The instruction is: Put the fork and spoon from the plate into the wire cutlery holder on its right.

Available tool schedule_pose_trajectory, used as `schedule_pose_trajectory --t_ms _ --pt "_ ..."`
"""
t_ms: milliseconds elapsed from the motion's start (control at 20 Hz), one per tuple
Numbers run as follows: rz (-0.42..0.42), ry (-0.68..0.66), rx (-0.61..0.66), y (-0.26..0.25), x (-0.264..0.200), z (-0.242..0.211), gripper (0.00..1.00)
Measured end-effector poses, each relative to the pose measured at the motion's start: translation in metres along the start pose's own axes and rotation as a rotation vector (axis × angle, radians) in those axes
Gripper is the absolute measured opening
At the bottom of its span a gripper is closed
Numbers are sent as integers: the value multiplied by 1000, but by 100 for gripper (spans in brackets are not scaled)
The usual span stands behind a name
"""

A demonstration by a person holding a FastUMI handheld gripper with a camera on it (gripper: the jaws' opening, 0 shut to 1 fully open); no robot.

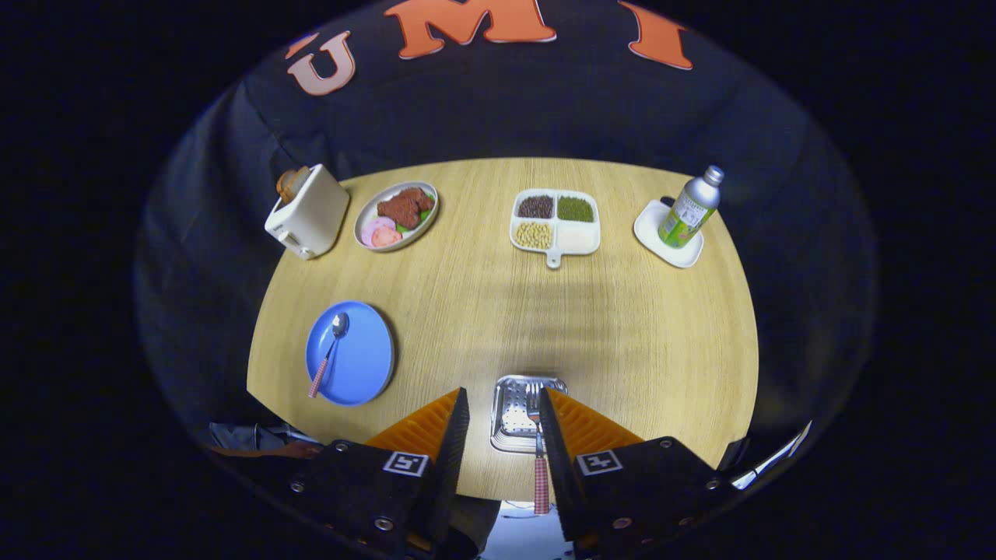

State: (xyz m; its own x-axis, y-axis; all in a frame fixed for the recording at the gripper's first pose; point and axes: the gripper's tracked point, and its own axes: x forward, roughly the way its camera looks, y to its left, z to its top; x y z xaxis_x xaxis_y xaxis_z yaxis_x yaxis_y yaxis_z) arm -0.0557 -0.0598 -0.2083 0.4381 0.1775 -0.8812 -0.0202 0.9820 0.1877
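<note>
1. Resting in the holder [523,412], the fork [536,443] lies with its tines over the perforated metal floor and its checked handle running back out between the fingers, close against the right one; this half of the task looks done.
2. The spoon [328,354] is still on the blue plate [358,365], left of the holder, bowl away from the tongs and handle over the plate's near rim, so it is what is left.
3. The tongs [503,412] are spread wide above the holder and pinch nothing; whether the right finger touches the fork handle I cannot tell.
4. Farther across the surface [622,327] stand a toaster [307,214], a food plate [396,215], a divided tray [555,221] and a bottle [689,208] on a dish.
</note>
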Motion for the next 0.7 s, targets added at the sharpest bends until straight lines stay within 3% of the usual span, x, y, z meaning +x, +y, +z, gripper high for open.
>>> schedule_pose_trajectory --t_ms 400,700 --pt "-31 -487 -75 73 -50 60 81" --pt "-73 -720 -152 127 -65 79 87"
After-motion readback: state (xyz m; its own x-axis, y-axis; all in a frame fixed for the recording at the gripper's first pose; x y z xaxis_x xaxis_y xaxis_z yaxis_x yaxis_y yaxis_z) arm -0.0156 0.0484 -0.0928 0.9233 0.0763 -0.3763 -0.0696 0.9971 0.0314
